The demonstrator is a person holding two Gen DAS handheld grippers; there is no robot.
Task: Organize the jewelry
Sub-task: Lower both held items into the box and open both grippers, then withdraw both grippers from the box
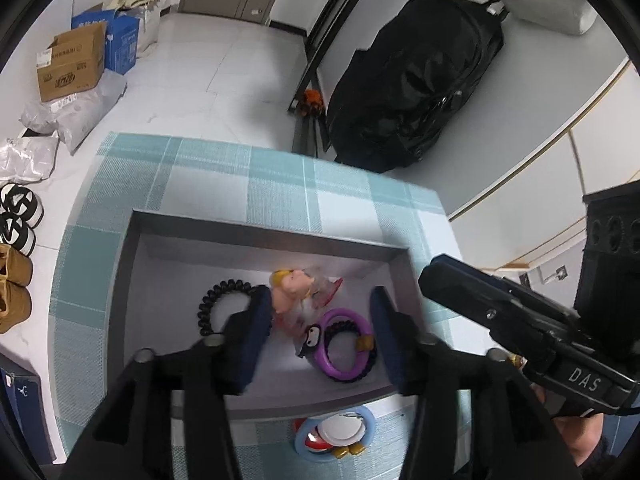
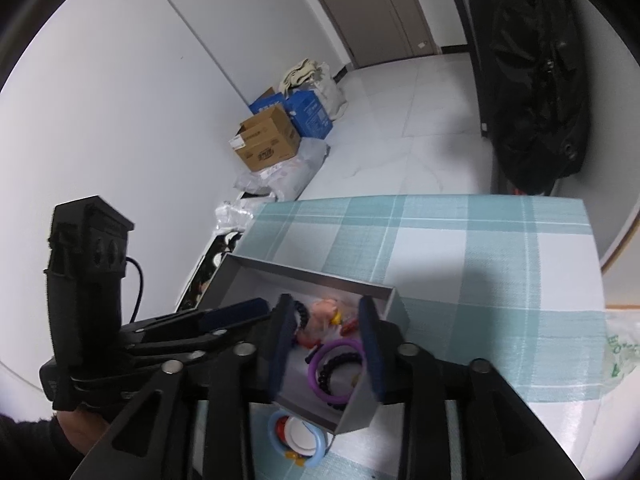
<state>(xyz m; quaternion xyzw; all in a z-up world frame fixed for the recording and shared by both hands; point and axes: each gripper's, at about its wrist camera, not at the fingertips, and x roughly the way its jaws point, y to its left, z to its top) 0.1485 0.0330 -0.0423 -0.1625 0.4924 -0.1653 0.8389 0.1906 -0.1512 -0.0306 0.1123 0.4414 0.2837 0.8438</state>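
only the left wrist view shows the black coil tie [image 1: 224, 296]; both grippers' jaws stand apart, empty.

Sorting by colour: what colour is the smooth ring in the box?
Purple ring; the left wrist view shows it best.

even cool indoor light, heavy fisheye warping, dark vignetted corners

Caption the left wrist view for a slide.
Left tool open over grey box holding purple ring and black coil tie.
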